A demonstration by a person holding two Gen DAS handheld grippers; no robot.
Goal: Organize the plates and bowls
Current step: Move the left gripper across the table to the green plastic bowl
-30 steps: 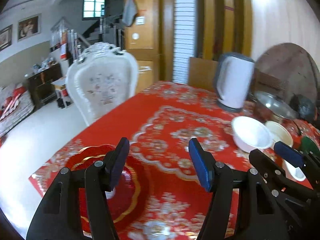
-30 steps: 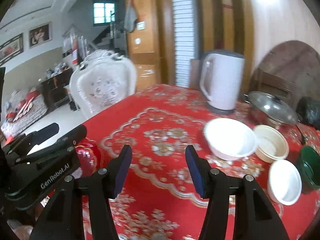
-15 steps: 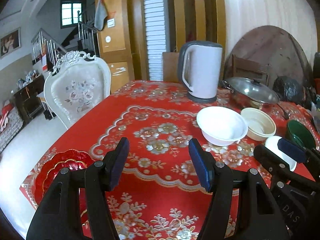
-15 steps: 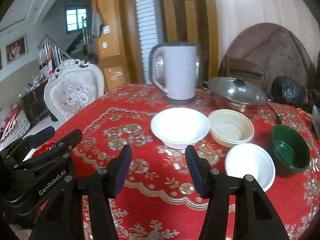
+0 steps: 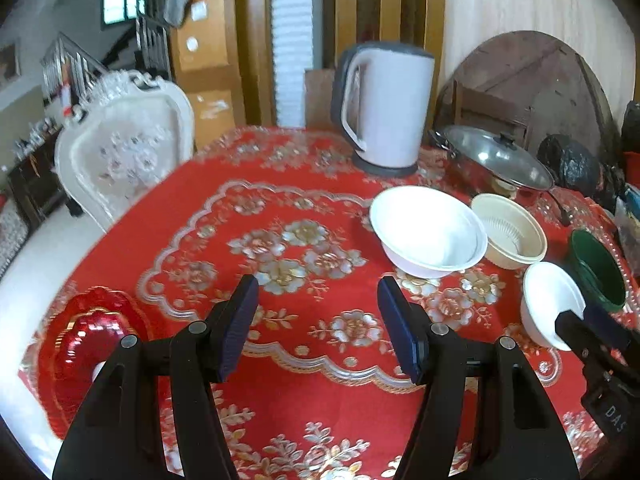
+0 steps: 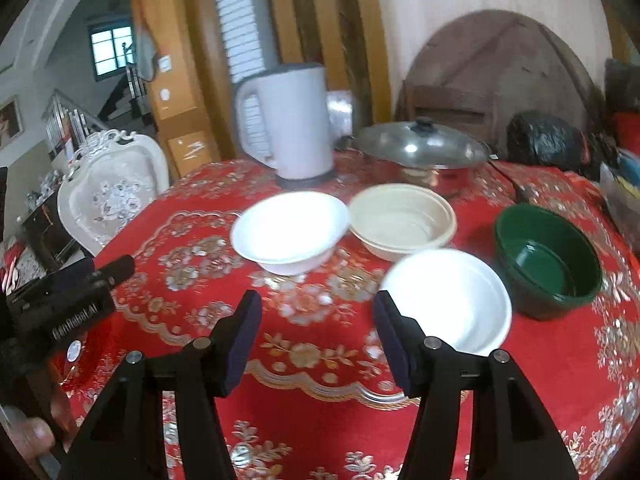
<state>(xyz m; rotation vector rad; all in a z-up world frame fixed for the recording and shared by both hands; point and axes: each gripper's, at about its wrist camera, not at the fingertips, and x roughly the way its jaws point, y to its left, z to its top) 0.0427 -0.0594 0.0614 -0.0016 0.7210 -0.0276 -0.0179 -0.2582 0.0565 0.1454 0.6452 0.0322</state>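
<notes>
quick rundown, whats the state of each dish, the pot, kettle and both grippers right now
large white bowl: upright, empty
cream bowl: upright, empty
small white bowl: upright, empty
green bowl: upright, empty
red plate: flat on the table
pot: lid on
kettle: lid shut
left gripper: open, empty
right gripper: open, empty

A glossy red cloth (image 5: 304,184) with shiny flower print covers the table. The pot lid (image 6: 420,146) is polished metal. The white bowl (image 6: 290,232) looks smooth and matt.
</notes>
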